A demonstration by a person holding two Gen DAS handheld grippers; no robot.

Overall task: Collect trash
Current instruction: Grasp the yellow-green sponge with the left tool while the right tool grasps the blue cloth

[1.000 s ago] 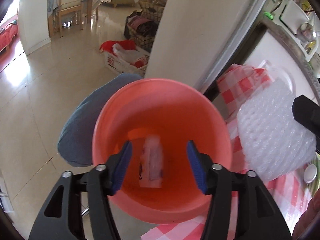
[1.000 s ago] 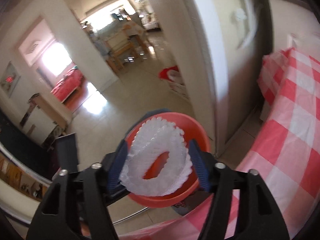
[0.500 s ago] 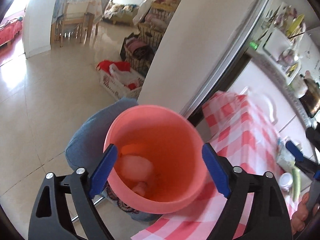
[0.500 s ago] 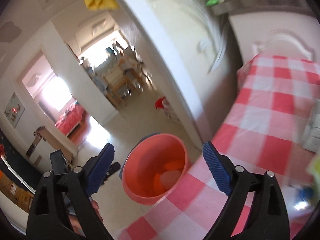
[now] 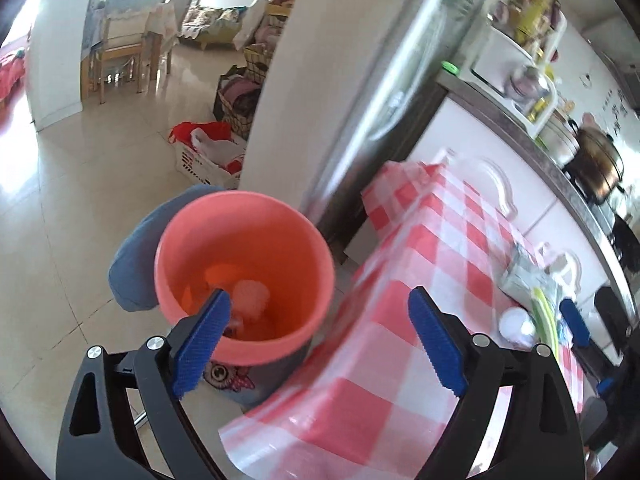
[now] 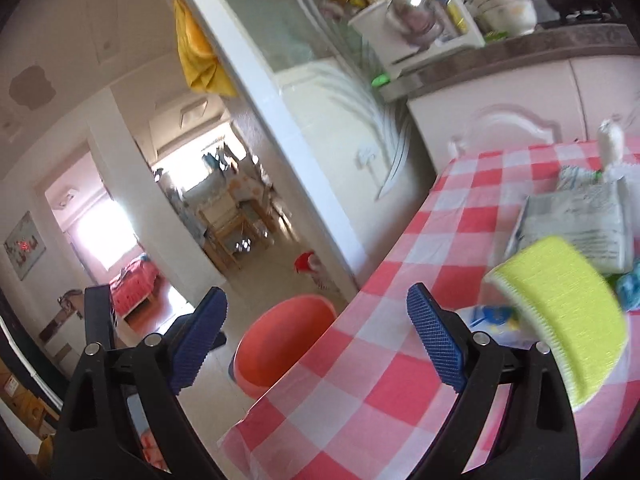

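No brand name or legible writing is made out in either view; print on the grey-white packet (image 6: 576, 232) near the table's far right edge is blurred beyond reading. A cartoon owl face is seen on the blue stool cover (image 5: 224, 376) under the bin.

From the left: the left gripper (image 5: 320, 344) is held with its jaws spread wide and nothing between them, above the near left corner of the red-and-white checked tablecloth (image 5: 400, 320). The salmon-pink plastic bin (image 5: 244, 276) is stood on the stool just off the table's left edge. White crumpled trash (image 5: 250, 296) is lying at its bottom, partly covered by the left blue pad; its further contents are hard to make out.

The right gripper (image 6: 320, 340) is likewise wide apart and empty, over the same left edge. The bin (image 6: 280, 344) is partly hidden there behind the tablecloth (image 6: 360, 392). At the right edge a yellow sponge (image 6: 560, 320) is seen blurred and cut off below, with a blue-and-white wrapper (image 6: 490, 316) half concealed beneath it.
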